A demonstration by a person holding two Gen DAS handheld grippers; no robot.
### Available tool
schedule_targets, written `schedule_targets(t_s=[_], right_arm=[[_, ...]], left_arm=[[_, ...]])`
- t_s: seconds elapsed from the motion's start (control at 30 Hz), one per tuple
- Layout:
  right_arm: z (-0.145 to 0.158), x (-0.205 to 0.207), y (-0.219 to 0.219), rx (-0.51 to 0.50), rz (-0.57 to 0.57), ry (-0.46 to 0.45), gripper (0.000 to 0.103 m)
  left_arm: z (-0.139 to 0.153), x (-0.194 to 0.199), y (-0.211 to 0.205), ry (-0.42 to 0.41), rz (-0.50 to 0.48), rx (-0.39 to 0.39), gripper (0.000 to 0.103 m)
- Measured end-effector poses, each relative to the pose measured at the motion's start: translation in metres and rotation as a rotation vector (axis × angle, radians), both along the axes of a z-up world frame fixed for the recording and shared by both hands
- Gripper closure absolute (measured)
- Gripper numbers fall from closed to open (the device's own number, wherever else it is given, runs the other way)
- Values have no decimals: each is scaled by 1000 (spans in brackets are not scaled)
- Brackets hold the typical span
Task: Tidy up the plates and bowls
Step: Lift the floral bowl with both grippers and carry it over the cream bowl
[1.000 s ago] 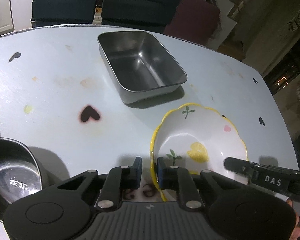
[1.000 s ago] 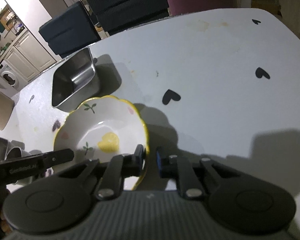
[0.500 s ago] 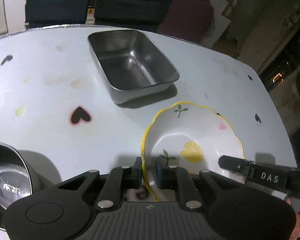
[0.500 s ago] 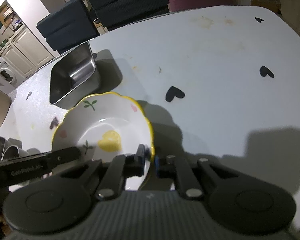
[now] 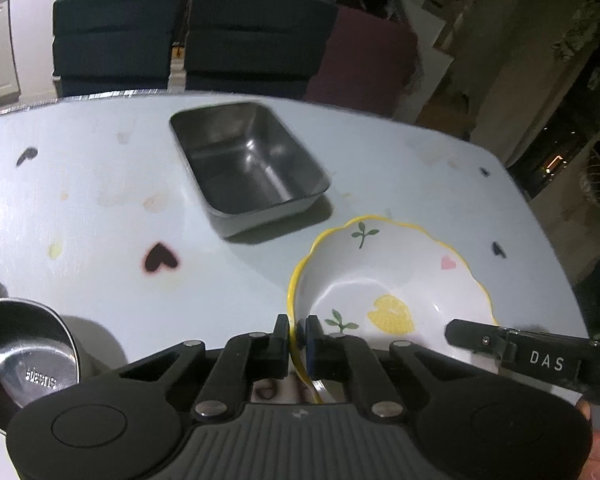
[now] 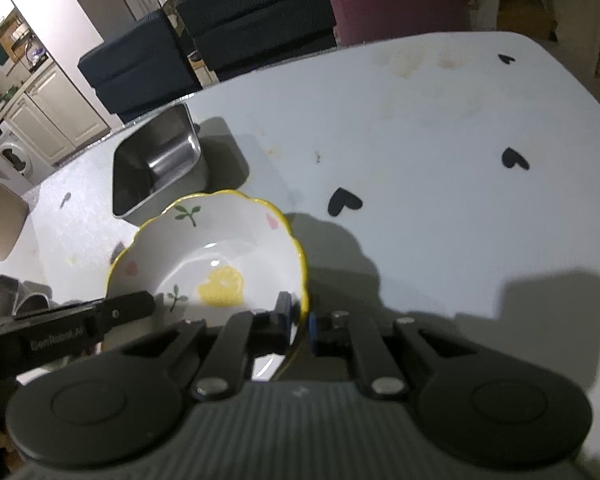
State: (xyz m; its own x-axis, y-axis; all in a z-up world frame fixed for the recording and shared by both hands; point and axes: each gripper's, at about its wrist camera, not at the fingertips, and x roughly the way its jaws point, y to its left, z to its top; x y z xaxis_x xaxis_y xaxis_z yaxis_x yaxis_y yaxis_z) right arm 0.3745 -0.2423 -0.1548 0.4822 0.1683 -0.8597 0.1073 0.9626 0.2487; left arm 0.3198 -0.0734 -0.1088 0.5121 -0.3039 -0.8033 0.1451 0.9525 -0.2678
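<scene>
Currently, both grippers are clamping the scalloped bowl (image 5: 388, 280) by its yellow rim: the left gripper (image 5: 298, 344) is pinching the near-left edge with one finger inside and one outside, and the right gripper (image 6: 298, 316) is pinching the near-right edge in the same way. The bowl, white with green sprigs, pink hearts and a yellow shape at its centre, is sitting near the front of the pale blue table (image 5: 100, 184), just in front of a rectangular steel pan (image 5: 248, 164); the two appear close but apart, a shadow lying between them. A round steel bowl (image 5: 24, 364) is standing at the left front corner of the left wrist view, well apart from the scalloped bowl and partly cut off by the frame. Open tabletop is extending to the right of the bowl toward the rounded right edge, marked only by black heart prints (image 6: 344, 202) and faint stains. Dark blue chairs (image 5: 188, 36) and a maroon chair (image 5: 364, 60) are standing along the far table edge, with cabinets and a washing machine (image 6: 14, 156) beyond on the left. The near portion of the bowl is being hidden behind both gripper bodies, so whether its base is resting on the table cannot be determined.
</scene>
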Motion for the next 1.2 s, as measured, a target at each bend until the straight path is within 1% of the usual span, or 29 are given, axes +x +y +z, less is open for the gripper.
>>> schedule_targets(t_s=[0.17,0.3,0.43,0.67,0.73,0.83,1.0,1.1,1.2], right_arm=[[17,-14,-10,18,-19,-47,94],[35,-28,-12,-3,-29,-101,94],[50,-41,-15,19,-49,-145,94],[76,-69,-9,24,8,-276,94],[81,-76,-9,49,0,-289,94],[90,-86,-4,61,8,-314,94],[103,-99,7,106,9,-329,94],[106,-105,21,126,21,-344,94],[111,-112,33,132,61,-368,94]], left_arm=[[18,-14,-3,-44,-11,-12,96],[34,-26,-4,-83,-4,-28,96],[53,-39,-1,-129,6,-37,96],[82,-67,13,-205,39,-54,97],[87,-76,18,-222,44,-53,97],[96,-89,29,-245,59,-60,97],[113,-116,52,-300,86,-56,97],[122,-132,67,-320,101,-60,97],[129,-146,83,-340,108,-64,97]])
